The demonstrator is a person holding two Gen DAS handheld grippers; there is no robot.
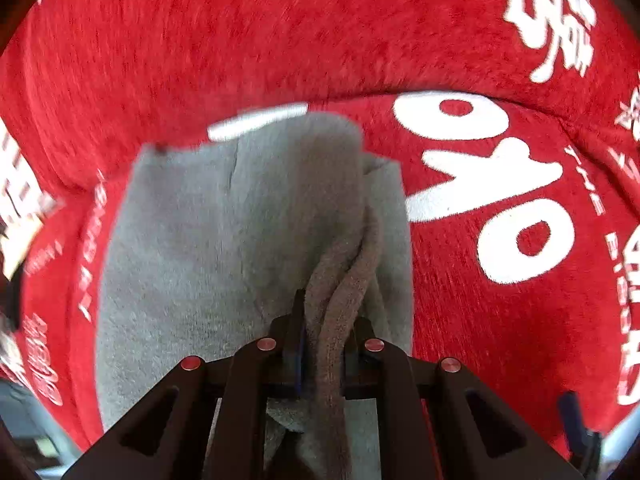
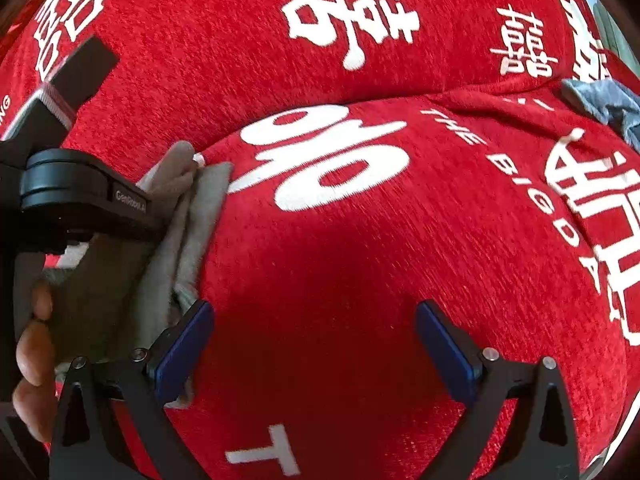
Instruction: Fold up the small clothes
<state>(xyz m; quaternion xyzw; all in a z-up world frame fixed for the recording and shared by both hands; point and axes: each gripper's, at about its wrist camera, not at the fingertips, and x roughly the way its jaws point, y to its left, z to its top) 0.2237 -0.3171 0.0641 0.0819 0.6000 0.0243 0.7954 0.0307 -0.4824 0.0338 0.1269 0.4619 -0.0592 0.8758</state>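
Left tool (image 1: 324, 336) clamped on a bunched ridge of the grey cloth (image 1: 224, 240), fold pinched between the two dark fingers and running up and away from them. Rest of the cloth spread flat ahead and to the left of the tool, over the red cover (image 1: 280, 40) with white lettering. Far edge of the cloth blurred; near end cut off behind the tool's frame.

Right tool (image 2: 316, 344) spread wide apart, blue pads (image 2: 184, 344) bare, nothing between them but red cover (image 2: 320, 260). Grey cloth (image 2: 176, 232) just left of the left pad, touching or nearly so, cannot tell which. Left tool's body (image 2: 80, 196) and a hand (image 2: 32, 344) covering much of the cloth. Bluish-grey fabric (image 2: 600, 100) far right on the cover, partly cut off, kind unclear.
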